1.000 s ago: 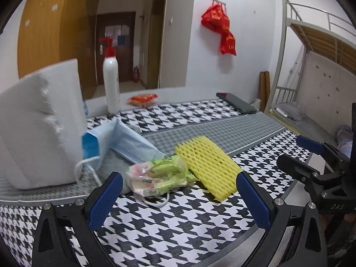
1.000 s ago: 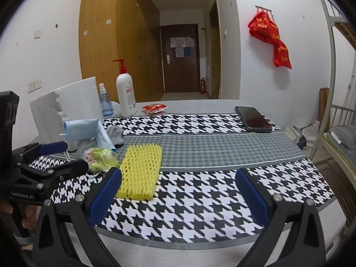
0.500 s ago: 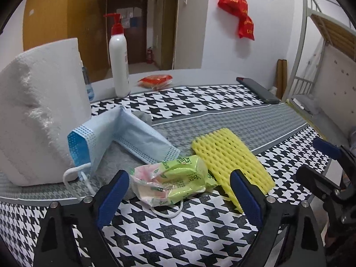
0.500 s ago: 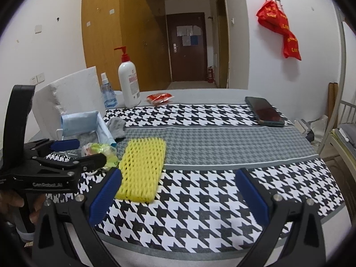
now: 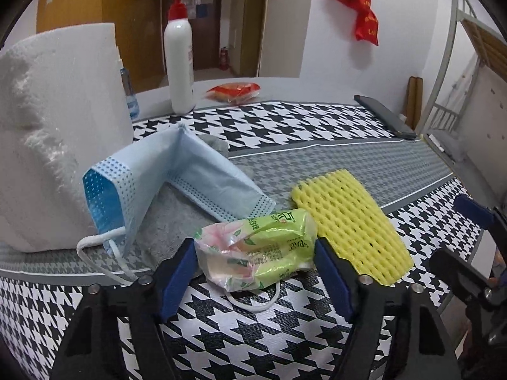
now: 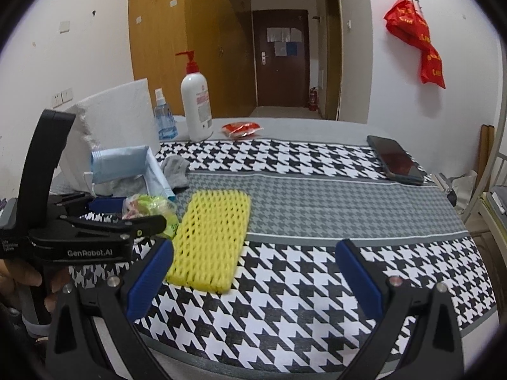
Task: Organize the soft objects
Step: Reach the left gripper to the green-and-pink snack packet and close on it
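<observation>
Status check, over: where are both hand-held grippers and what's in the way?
Left hand-held gripper open, straddling green tissue pack. Right hand-held gripper open, empty. Mask ear loop under pack; yellow foam net alongside.

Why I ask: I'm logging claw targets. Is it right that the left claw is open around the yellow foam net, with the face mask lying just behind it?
Not quite. The left wrist view shows the left claw open around the green tissue pack, not the yellow foam net, which lies beside it. The face mask does lie just behind.
</observation>
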Demonstrator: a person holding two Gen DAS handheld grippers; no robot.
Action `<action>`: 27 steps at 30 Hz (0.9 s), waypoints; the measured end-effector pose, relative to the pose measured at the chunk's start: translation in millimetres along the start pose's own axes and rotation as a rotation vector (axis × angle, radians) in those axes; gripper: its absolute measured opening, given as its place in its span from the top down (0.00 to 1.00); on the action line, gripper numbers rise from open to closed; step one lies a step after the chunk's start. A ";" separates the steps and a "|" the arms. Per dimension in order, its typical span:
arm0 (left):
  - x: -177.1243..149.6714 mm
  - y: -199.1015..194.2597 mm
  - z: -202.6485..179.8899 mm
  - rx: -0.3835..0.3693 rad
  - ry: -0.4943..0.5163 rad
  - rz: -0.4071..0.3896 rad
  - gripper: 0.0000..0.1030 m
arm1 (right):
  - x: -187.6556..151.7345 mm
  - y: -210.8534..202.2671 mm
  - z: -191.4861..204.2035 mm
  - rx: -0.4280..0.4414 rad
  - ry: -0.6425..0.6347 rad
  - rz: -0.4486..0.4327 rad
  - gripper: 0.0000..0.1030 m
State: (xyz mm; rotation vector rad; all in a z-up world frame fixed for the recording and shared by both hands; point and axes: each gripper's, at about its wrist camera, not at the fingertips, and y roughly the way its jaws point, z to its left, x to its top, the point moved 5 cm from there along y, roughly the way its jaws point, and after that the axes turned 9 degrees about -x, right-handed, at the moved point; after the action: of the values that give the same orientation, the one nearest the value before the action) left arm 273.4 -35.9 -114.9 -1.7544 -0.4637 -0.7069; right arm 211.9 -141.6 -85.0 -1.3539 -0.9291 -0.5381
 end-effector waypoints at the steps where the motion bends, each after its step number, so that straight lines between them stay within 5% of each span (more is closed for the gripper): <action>1: -0.1 -0.8 0.6 0.002 -0.002 -0.003 0.35 | 0.2 0.7 0.9 0.003 -0.005 0.002 0.00; 13: 0.3 -25.0 -4.8 -0.063 0.013 -0.084 0.42 | 3.2 11.5 10.0 0.030 -0.027 0.055 0.00; 27: -3.3 -43.7 9.3 -0.038 0.017 -0.143 0.42 | 3.7 26.5 36.1 0.014 -0.106 0.115 0.00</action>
State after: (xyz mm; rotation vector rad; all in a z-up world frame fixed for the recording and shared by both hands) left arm 245.5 -14.1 -87.4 -1.7624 -0.5715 -0.8355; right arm 226.0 -101.3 -99.0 -1.4243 -0.9332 -0.3740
